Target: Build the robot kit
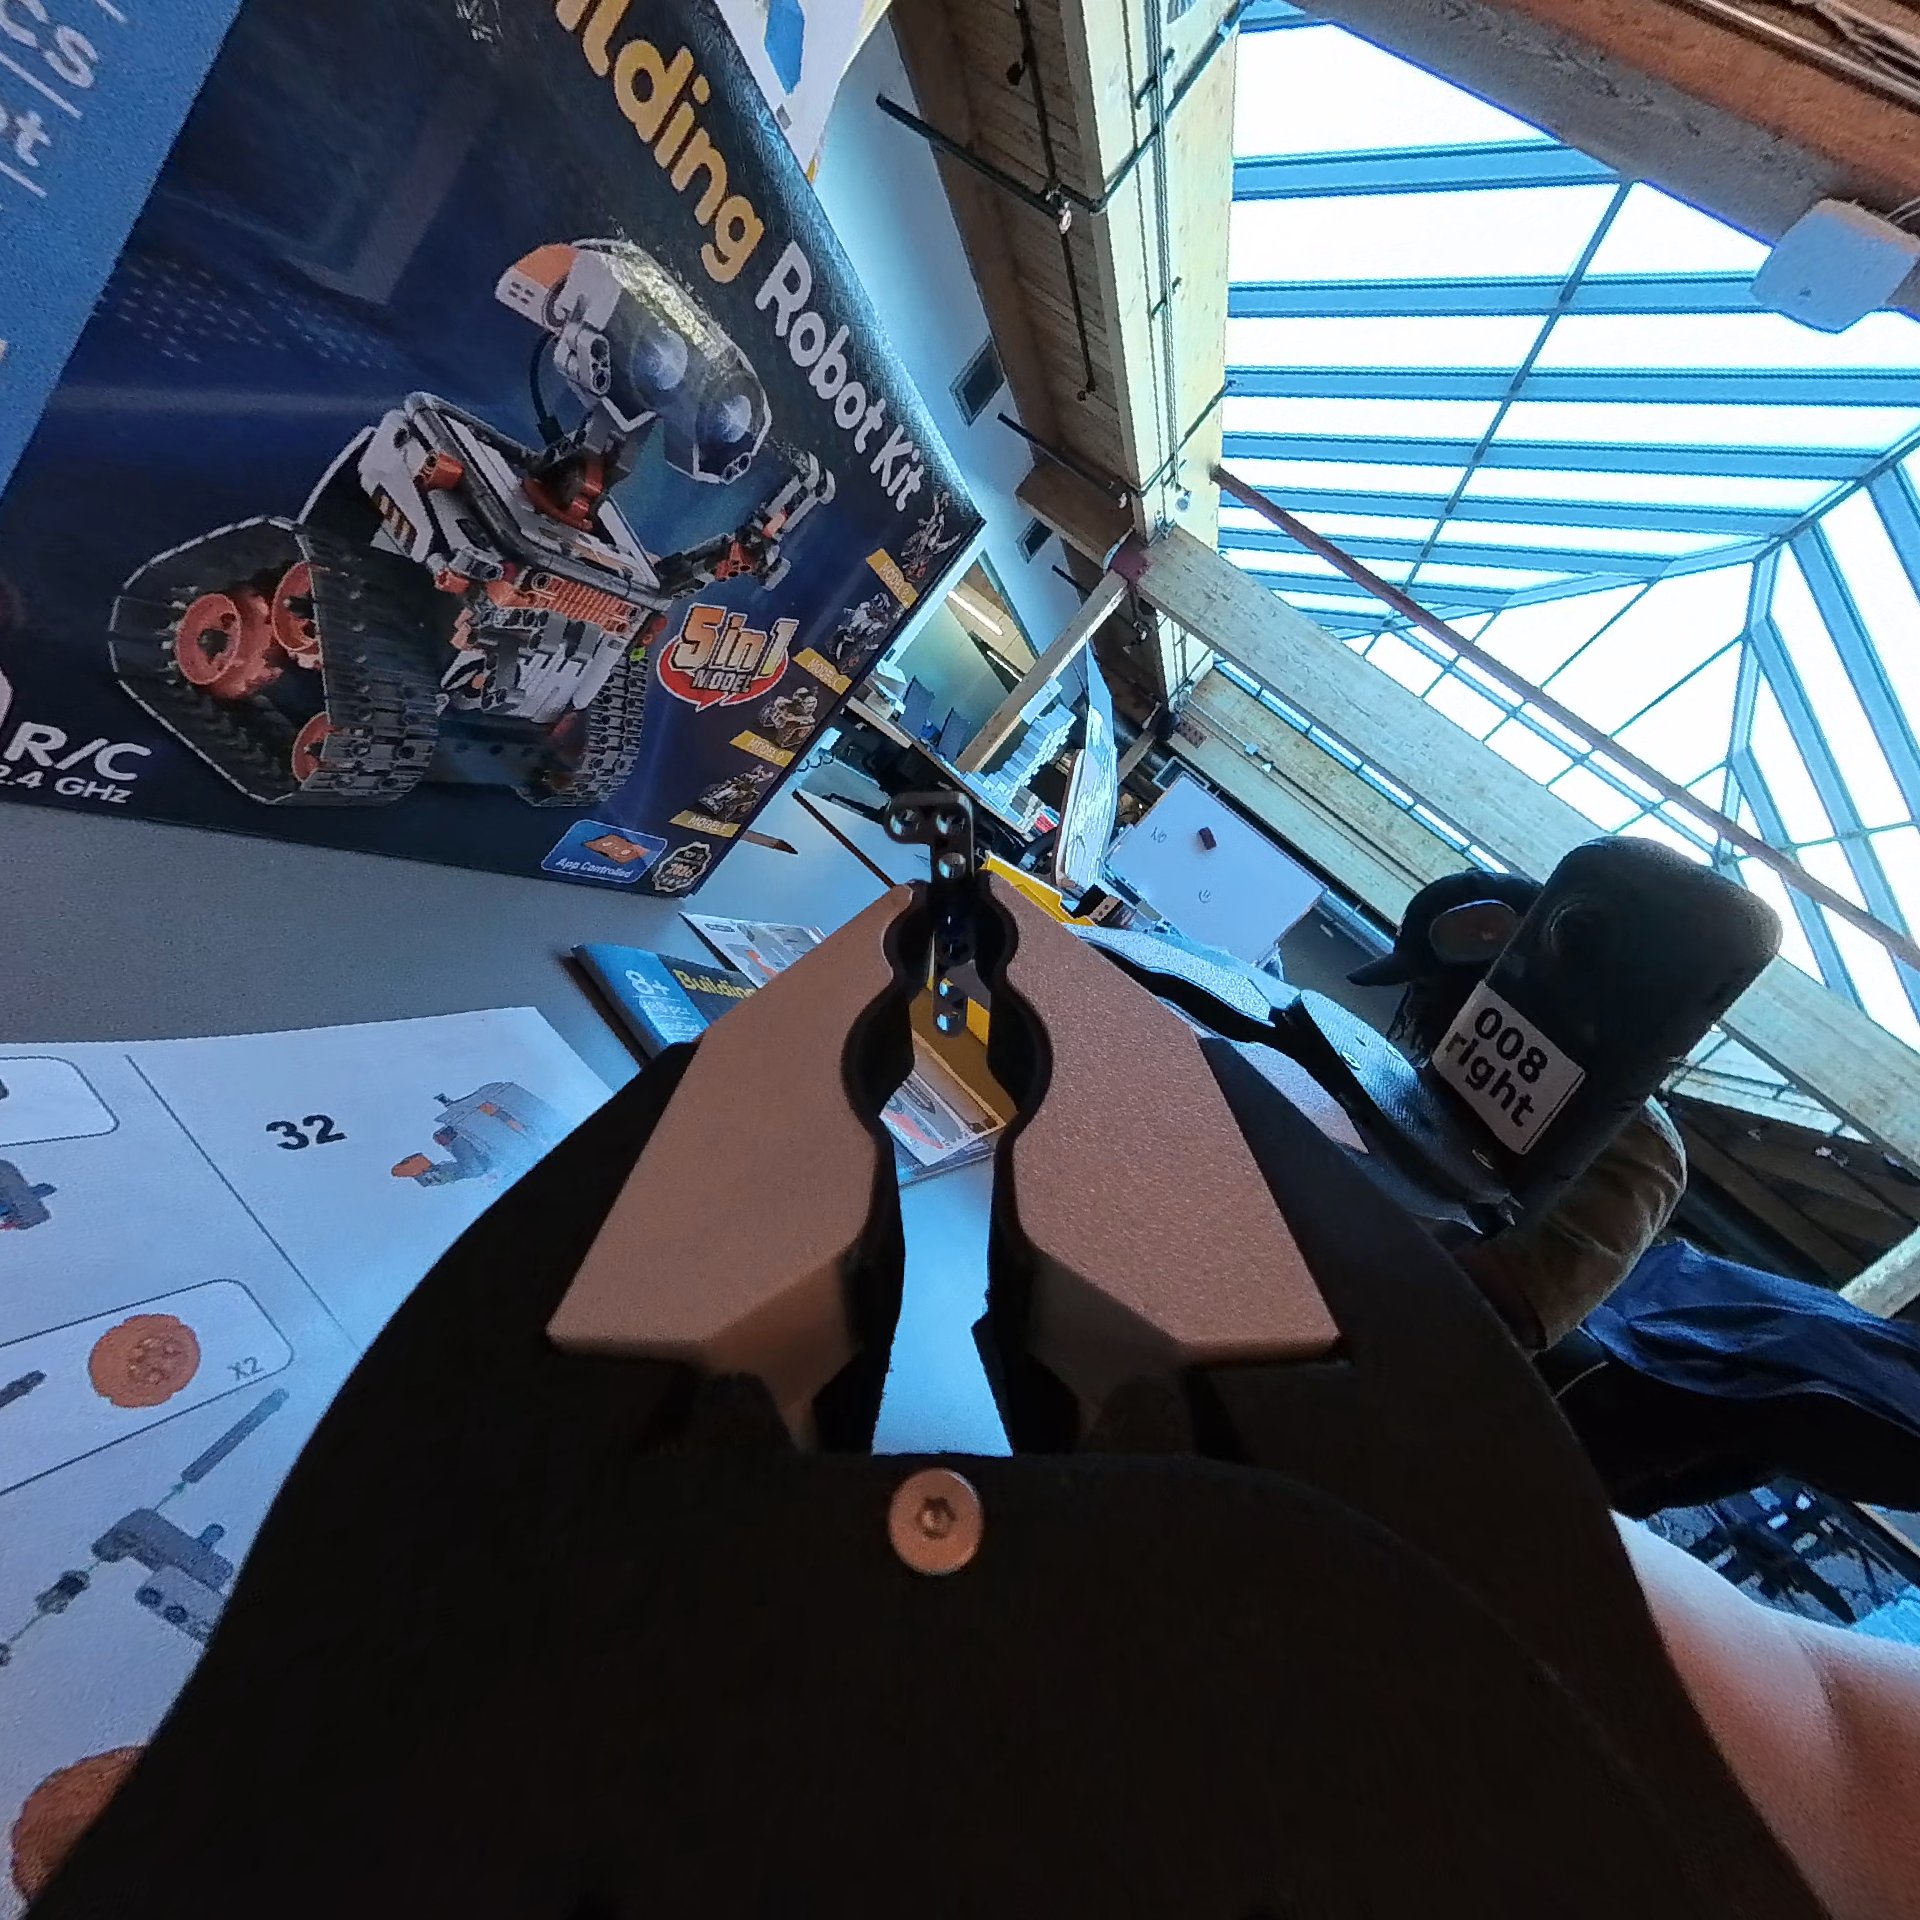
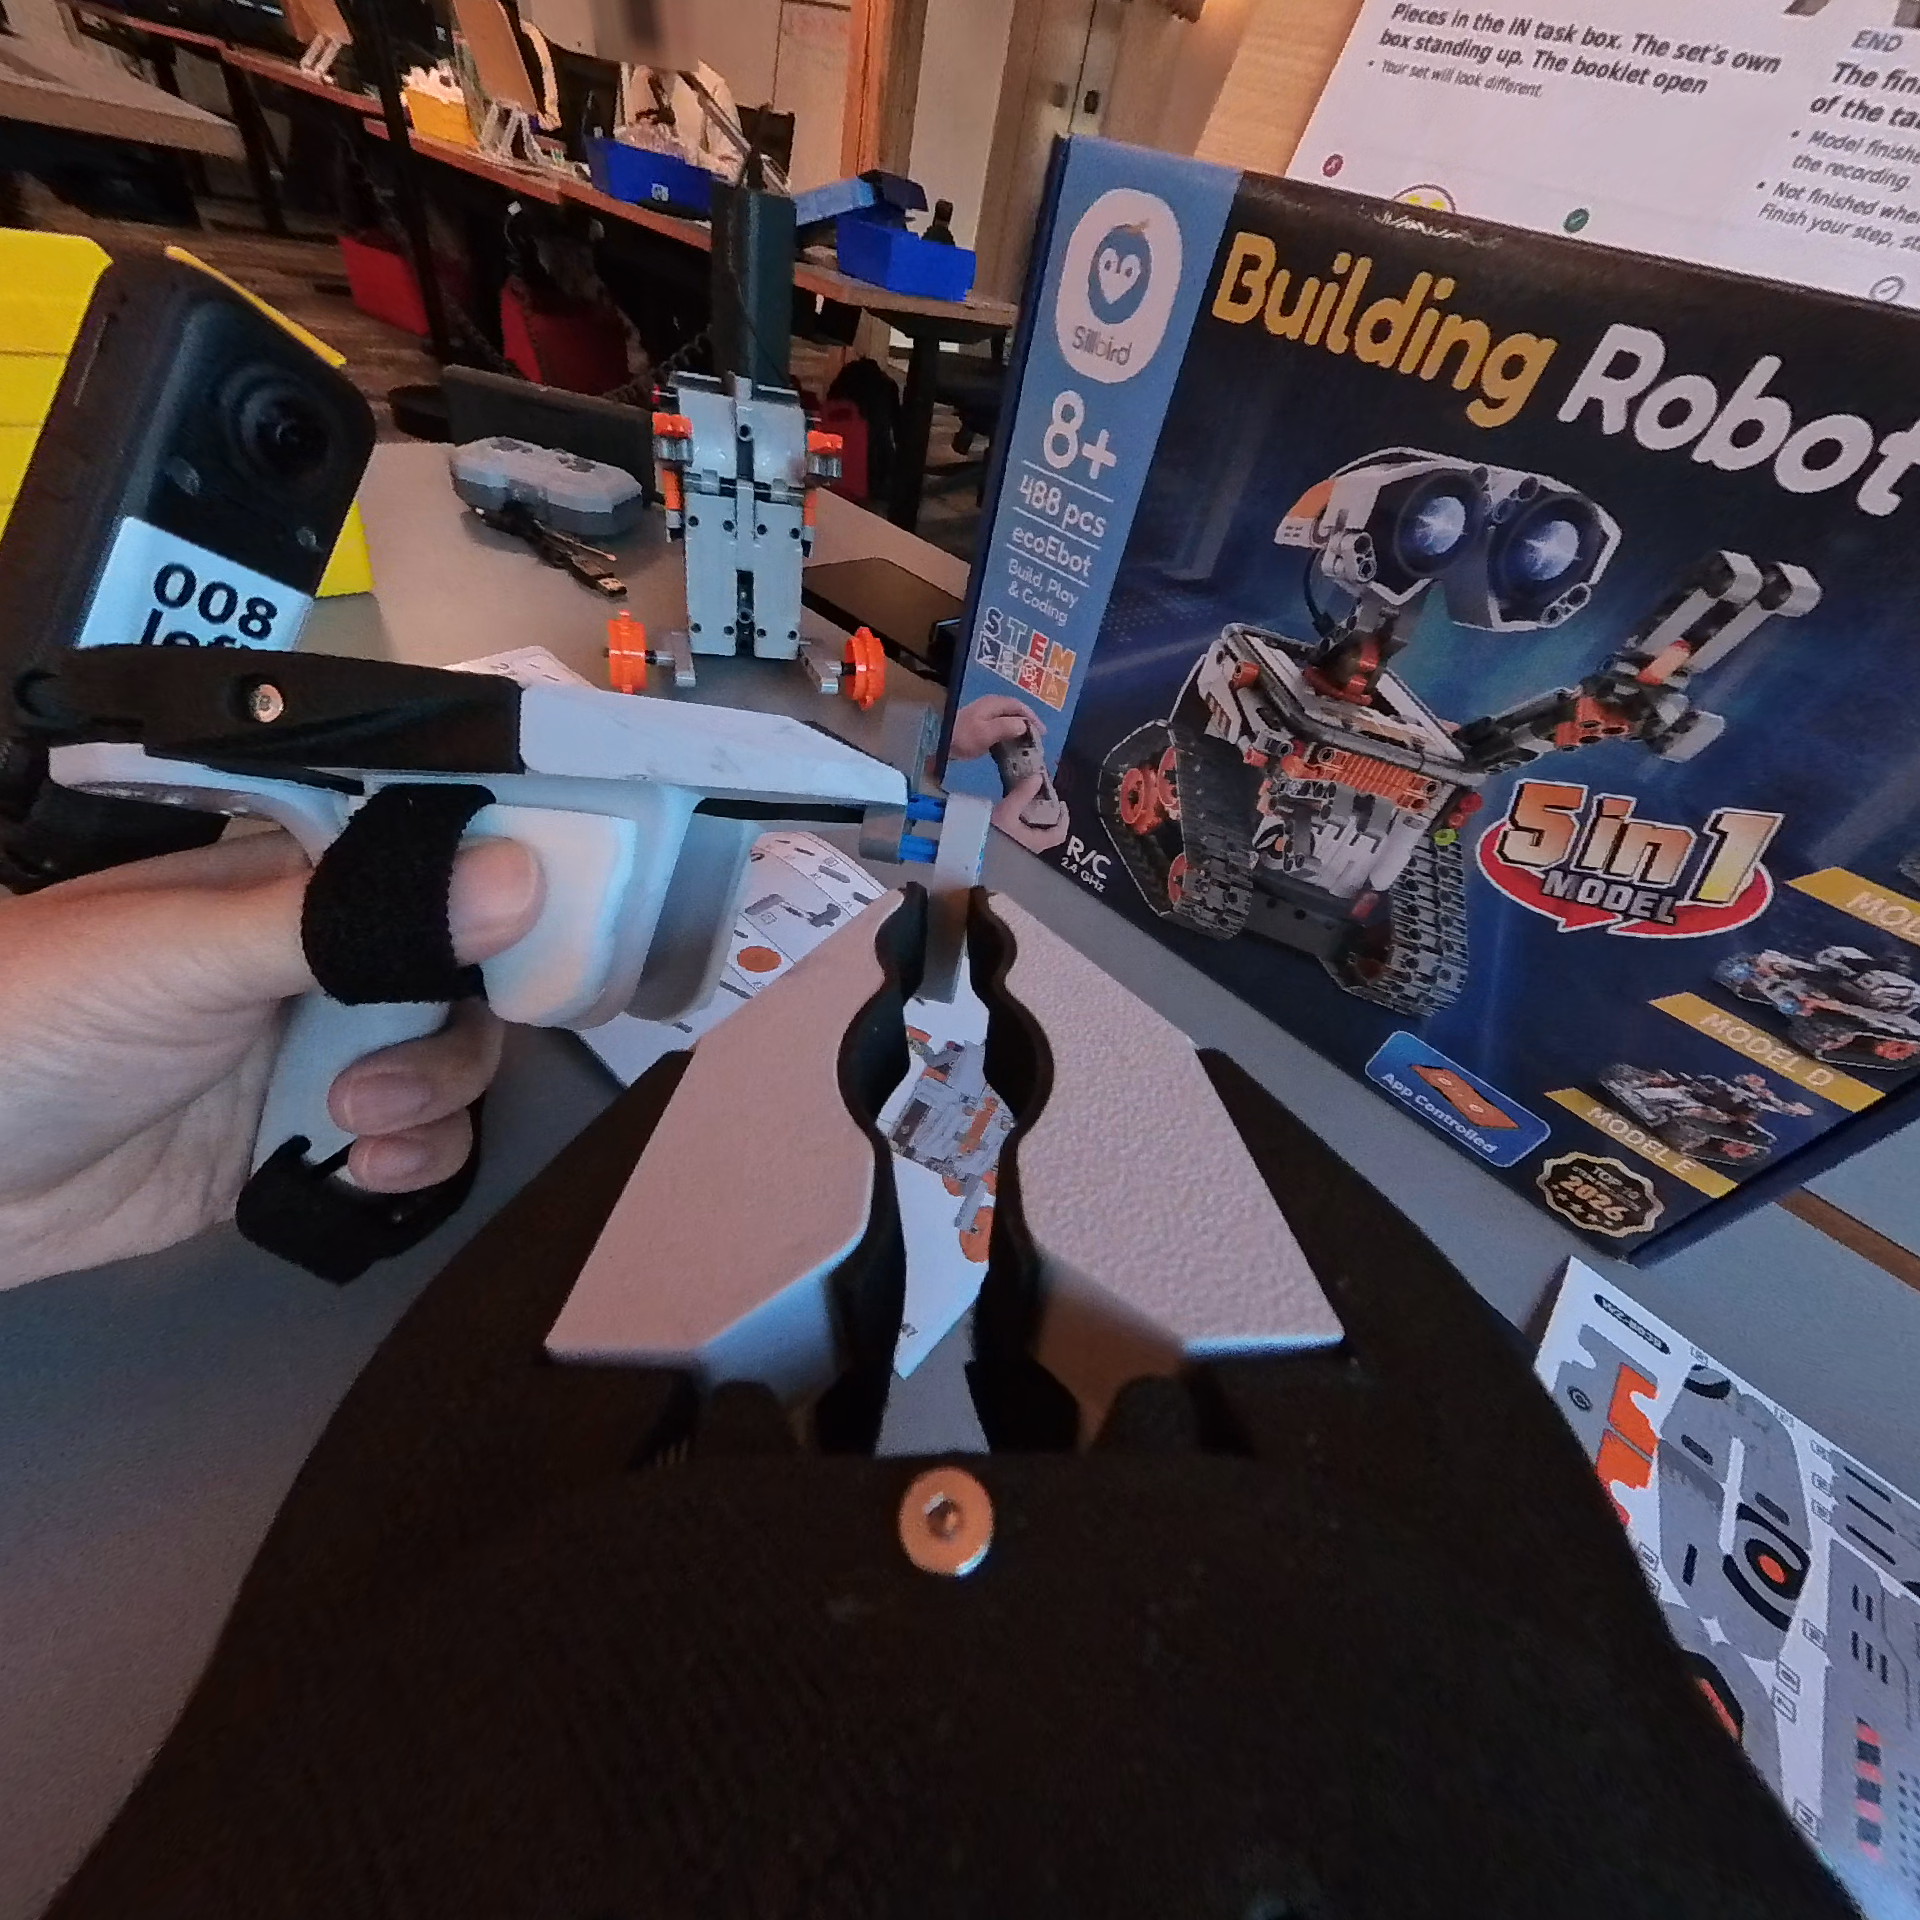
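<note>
My left gripper (image 1: 948, 902) is shut on a dark grey holed beam (image 1: 938, 831) that sticks out past its tips, with a crosspiece at its far end. In the right wrist view the left gripper (image 2: 906, 802) comes in from the left, held by a hand (image 2: 135, 1039). It grips a grey piece (image 2: 883, 831) joined by blue pins (image 2: 923, 826) to a light grey beam (image 2: 961, 847). My right gripper (image 2: 945, 906) is shut on that light grey beam from below. The right gripper's body (image 1: 1558, 997) shows at the right of the left wrist view.
A robot kit box (image 2: 1455, 727) stands on the grey table (image 2: 208, 1455), also in the left wrist view (image 1: 416, 416). An open instruction booklet (image 1: 260, 1247) lies below the grippers. A part-built grey and orange model (image 2: 743, 540) and a grey controller (image 2: 540, 488) stand behind. A sticker sheet (image 2: 1745, 1507) lies at the right. Both grippers' tips are close together, under 4 cm apart.
</note>
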`<action>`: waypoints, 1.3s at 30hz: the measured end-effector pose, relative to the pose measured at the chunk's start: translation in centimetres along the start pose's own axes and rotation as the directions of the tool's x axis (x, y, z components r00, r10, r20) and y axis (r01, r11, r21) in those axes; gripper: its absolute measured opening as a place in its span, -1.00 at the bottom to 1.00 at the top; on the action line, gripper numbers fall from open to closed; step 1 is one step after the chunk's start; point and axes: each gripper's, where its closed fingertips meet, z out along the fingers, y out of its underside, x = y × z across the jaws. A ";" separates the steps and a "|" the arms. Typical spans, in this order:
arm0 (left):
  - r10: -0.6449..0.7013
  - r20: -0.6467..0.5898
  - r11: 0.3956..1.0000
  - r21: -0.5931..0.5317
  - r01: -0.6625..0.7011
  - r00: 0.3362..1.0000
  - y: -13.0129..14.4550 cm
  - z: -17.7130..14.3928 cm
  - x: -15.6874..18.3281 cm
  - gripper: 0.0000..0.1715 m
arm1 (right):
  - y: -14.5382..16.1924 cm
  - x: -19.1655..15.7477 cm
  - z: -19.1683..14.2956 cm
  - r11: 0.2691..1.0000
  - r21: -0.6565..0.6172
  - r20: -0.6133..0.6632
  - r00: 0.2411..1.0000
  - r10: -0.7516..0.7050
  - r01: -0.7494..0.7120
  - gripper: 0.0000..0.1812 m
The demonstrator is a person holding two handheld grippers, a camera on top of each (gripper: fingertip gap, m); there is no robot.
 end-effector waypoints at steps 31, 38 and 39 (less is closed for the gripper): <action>0.138 -0.064 0.989 0.063 -0.134 0.988 -3.7 -1.6 3.2 -0.95 | 5.9 13.8 -7.4 0.956 -0.199 -0.173 0.968 0.182 -0.215 -0.94; 0.164 -0.040 0.983 0.087 -0.160 0.986 -4.4 -2.0 3.1 -0.95 | 2.5 7.1 -7.0 0.968 -0.250 0.077 0.996 0.038 -0.017 -0.94; 0.169 -0.033 0.982 0.092 -0.166 0.985 -4.6 -2.1 3.2 -0.95 | 2.6 8.6 -7.3 0.952 -0.305 -0.062 0.998 -0.031 0.010 -0.94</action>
